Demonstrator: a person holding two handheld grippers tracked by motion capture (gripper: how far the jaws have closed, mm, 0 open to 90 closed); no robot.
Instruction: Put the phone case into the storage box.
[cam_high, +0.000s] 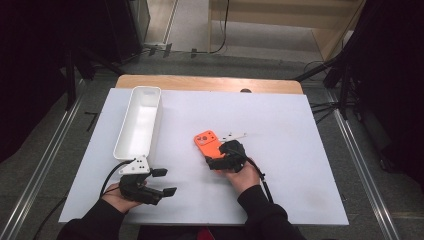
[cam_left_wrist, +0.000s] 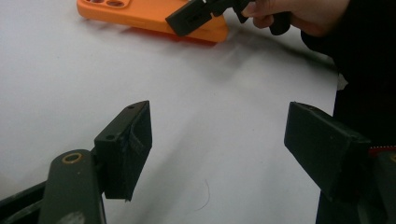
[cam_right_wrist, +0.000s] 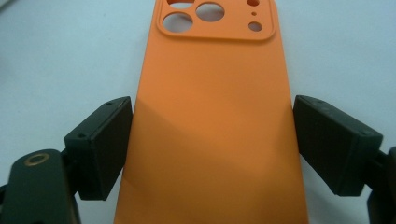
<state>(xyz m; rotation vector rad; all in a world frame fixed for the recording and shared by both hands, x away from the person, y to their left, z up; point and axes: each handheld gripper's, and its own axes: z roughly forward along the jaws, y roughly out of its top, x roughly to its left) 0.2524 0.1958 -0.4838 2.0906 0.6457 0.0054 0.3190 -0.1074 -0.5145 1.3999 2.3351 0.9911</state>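
An orange phone case (cam_high: 206, 140) lies flat, back up, near the middle of the white table, its camera cutouts at the far end. My right gripper (cam_high: 220, 154) is open at the case's near end. In the right gripper view its two jaws straddle the case (cam_right_wrist: 210, 107), one close against each long edge, and the gripper (cam_right_wrist: 212, 140) has no visible squeeze on it. My left gripper (cam_high: 164, 181) rests open near the front left of the table with nothing between its jaws (cam_left_wrist: 217, 140). The left gripper view also catches the case (cam_left_wrist: 149, 16) farther off.
A long white tray (cam_high: 145, 89) stands at the left of the table, running from the far edge toward my left hand. The white sheet (cam_high: 290, 165) covers the table to the right of the case. The wooden far edge (cam_high: 210, 82) lies beyond.
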